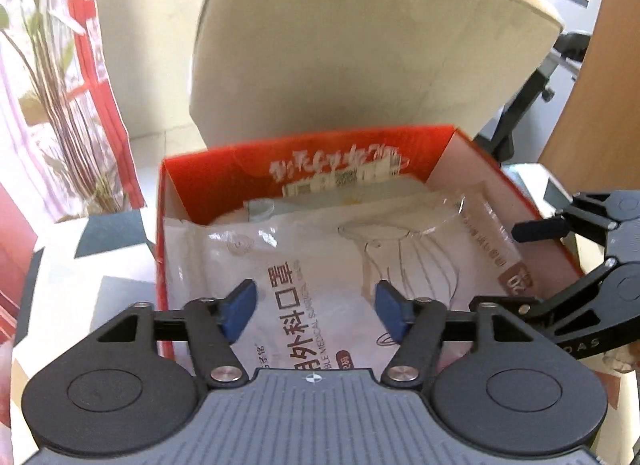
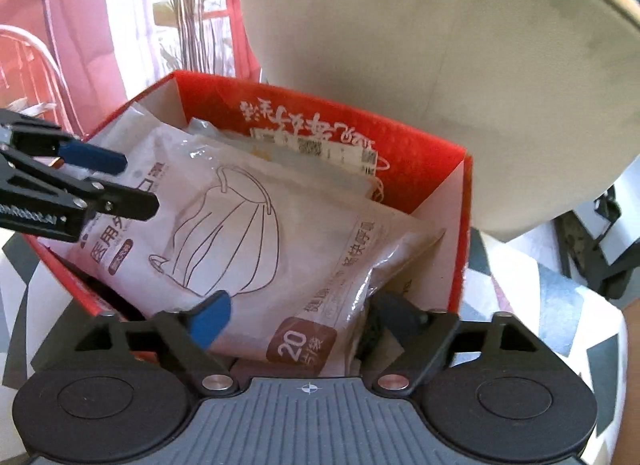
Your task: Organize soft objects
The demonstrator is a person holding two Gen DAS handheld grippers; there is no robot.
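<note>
jaws of both grippers spread above white crinkled mask packet [image 1: 320, 265] in red box [image 1: 192, 173]

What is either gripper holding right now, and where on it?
Nothing. Left gripper and right gripper are both open over the mask pack, which lies in the red box.
</note>
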